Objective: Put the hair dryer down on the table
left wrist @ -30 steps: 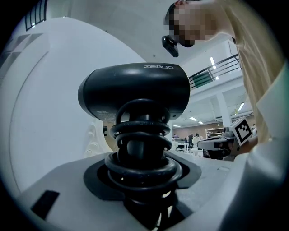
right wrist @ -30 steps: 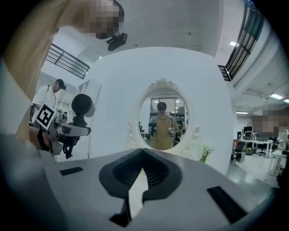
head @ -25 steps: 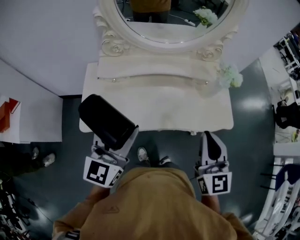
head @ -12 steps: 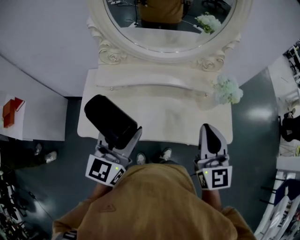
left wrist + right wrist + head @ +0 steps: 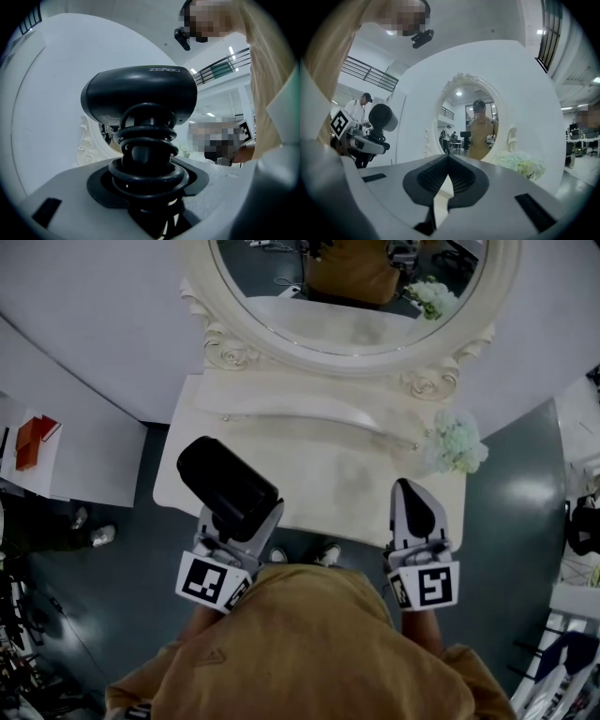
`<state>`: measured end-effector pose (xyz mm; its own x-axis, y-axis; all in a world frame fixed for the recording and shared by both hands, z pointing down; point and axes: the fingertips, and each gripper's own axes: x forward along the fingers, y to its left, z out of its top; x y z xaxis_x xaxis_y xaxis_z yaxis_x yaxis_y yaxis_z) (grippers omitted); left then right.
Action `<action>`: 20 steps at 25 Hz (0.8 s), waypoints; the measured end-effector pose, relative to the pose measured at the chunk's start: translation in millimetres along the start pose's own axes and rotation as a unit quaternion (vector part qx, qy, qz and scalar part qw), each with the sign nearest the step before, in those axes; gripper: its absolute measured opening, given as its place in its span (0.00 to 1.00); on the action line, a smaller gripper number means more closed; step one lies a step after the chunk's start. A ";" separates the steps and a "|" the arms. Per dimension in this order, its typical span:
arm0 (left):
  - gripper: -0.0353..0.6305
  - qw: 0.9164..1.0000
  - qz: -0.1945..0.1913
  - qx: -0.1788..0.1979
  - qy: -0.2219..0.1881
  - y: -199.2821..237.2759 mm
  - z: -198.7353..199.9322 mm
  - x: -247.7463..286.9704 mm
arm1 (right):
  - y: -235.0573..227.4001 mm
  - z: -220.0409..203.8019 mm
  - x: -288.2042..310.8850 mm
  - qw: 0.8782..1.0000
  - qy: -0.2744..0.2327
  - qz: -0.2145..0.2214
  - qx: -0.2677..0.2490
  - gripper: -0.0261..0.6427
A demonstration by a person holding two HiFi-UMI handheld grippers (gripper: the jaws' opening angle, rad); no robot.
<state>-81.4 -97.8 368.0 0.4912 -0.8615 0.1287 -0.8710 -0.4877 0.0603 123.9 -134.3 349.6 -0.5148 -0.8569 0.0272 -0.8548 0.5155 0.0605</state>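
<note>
A black hair dryer (image 5: 228,486) is held in my left gripper (image 5: 242,524), whose jaws are shut on its handle. It hangs over the front left corner of the white dressing table (image 5: 347,479). In the left gripper view the hair dryer (image 5: 140,91) stands upright with its black cord (image 5: 147,157) coiled round the handle, just above my left gripper (image 5: 147,197). My right gripper (image 5: 414,510) is shut and empty at the table's front right edge. The right gripper view shows my right gripper (image 5: 448,177) with its pads together, and the hair dryer (image 5: 383,117) at the far left.
An oval mirror (image 5: 356,296) in an ornate white frame stands at the back of the table. White flowers (image 5: 455,442) sit at the table's right end. A low shelf strip (image 5: 281,413) runs under the mirror. A white side surface with a red item (image 5: 36,437) lies left.
The view has shifted, so the table sits lower and slightly turned. My right gripper's tip now reaches over the table's front edge. The left gripper keeps its hold on the hair dryer.
</note>
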 end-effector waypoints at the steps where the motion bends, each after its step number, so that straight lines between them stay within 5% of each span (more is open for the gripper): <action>1: 0.44 1.000 0.000 -0.004 0.005 -0.4 -3.0 2.6 | -2.7 -1.4 1.3 1.000 0.001 0.000 0.006 0.04; 6: 0.44 0.999 -0.006 -0.016 0.033 -2.7 -23.4 13.9 | -9.5 -8.8 -1.5 0.999 0.006 -0.003 0.040 0.04; 15: 0.44 0.994 -0.027 -0.075 0.077 0.6 -62.5 31.0 | -12.2 -8.1 -12.1 0.999 0.014 -0.030 0.031 0.04; 20: 0.44 0.990 -0.038 -0.074 0.111 0.0 -89.2 39.9 | -5.9 -11.7 -20.1 0.998 0.025 -0.042 0.030 0.04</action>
<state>-62.8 -119.5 461.4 0.5545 -0.7632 0.3316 -0.8322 -0.5087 0.2207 140.1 -120.2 360.3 -0.4384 -0.8957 0.0737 -0.8981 0.4399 0.0038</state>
